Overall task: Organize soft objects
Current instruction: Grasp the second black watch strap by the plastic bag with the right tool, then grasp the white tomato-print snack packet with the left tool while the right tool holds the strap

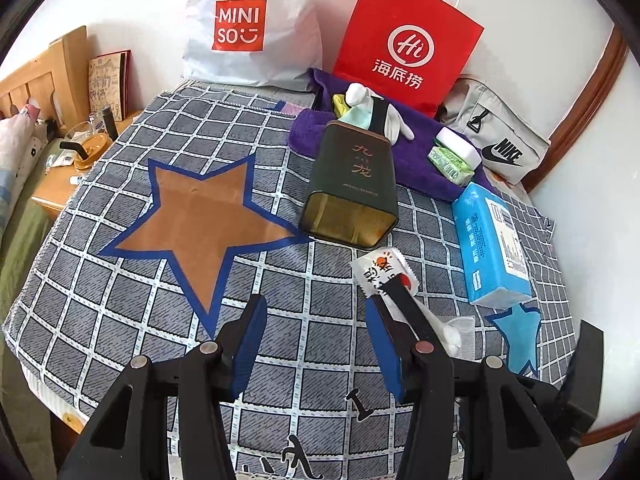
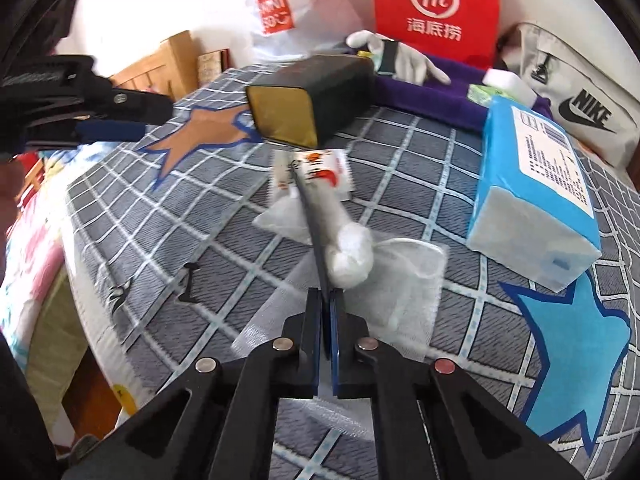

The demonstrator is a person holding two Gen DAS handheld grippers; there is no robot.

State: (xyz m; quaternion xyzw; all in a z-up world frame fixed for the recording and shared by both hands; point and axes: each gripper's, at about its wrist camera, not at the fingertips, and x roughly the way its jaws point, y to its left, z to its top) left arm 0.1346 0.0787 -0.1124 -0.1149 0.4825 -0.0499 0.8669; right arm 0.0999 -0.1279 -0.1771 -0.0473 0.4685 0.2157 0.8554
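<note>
While the left black two-finger gripper (image 1: 312, 320) hangs half open and empty, the right black two-finger gripper (image 2: 326, 300) has its jaws closed together. At its 1 o'clock lies a crinkly clear plastic bag of white cotton balls (image 2: 352, 256); whether the bag is pinched I cannot tell.

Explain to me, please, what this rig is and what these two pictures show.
There is no robot here. A person holds a two-finger tool in each hand, and a fisheye camera on each looks along its fingers. One picture is from the left tool, the other from the right tool.

Below is a checked cloth with stars. On it lie a dark tin on its side, a blue tissue pack, a small white sachet and a white mesh pouch. Further back is a purple towel with a white glove. Behind are a red paper bag and a grey Nike bag.

The left tool is open and empty. The right tool is shut with its tips at the sachet. I cannot tell whether it pinches it.
</note>
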